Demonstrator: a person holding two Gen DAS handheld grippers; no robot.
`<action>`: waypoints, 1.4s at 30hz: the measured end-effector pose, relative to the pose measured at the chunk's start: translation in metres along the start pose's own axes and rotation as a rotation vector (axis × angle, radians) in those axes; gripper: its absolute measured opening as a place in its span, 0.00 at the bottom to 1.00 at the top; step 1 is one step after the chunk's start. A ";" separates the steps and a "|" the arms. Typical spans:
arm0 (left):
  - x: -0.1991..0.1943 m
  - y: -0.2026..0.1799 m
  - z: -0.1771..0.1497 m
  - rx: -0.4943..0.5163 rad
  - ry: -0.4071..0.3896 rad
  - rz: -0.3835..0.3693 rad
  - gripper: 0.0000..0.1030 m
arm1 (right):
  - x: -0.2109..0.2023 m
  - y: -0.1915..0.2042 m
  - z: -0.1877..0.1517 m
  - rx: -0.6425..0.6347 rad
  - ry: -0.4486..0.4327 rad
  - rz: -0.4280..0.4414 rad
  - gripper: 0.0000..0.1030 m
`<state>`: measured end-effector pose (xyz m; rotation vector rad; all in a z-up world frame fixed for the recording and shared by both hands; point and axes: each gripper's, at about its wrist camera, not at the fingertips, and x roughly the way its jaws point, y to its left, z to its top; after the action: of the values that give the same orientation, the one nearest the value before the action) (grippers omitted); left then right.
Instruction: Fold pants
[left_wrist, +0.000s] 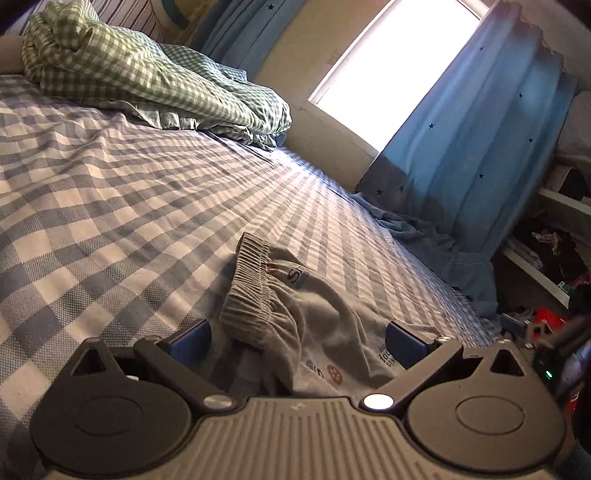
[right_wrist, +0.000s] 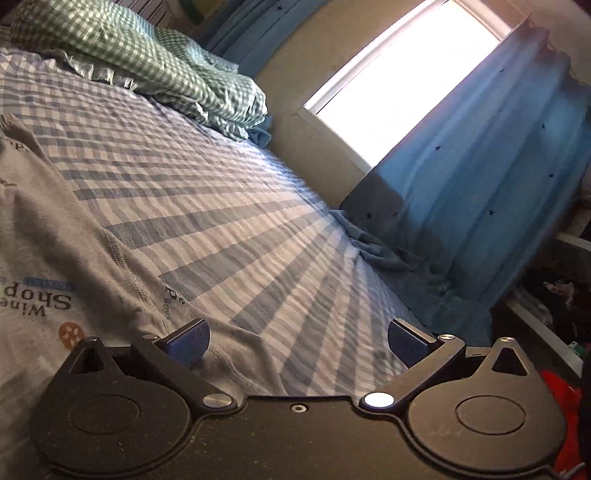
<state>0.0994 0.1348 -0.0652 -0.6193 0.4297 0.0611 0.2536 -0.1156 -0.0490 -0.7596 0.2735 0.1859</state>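
While both lie spread | left tool (left_wrist: 297, 341), right tool (right_wrist: 297, 341) | one pants (left_wrist: 295, 325)

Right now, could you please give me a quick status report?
Both tools, left and right, open, holding nothing. Grey pants rumpled on checked bed. Nothing blocking.

Lighting, as I see it: daylight from the window (left_wrist: 391, 70), blown out to white glare in both views. Bed sheet (left_wrist: 110, 177) evenly lit, soft shadows. Right corner dim. Fisheye bending at edges; slight softness throughout.
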 end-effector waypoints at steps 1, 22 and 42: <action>0.002 -0.001 0.000 -0.008 0.000 0.012 0.99 | -0.016 -0.003 -0.005 0.019 -0.013 -0.009 0.99; -0.010 -0.008 -0.003 0.009 0.030 -0.008 1.00 | -0.085 0.012 -0.061 0.202 0.000 -0.175 0.99; 0.016 -0.002 -0.006 -0.290 -0.060 0.120 0.44 | -0.098 0.030 -0.061 0.161 -0.039 -0.112 0.99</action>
<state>0.1119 0.1287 -0.0746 -0.8746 0.4032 0.2594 0.1423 -0.1433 -0.0803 -0.6090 0.2059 0.0713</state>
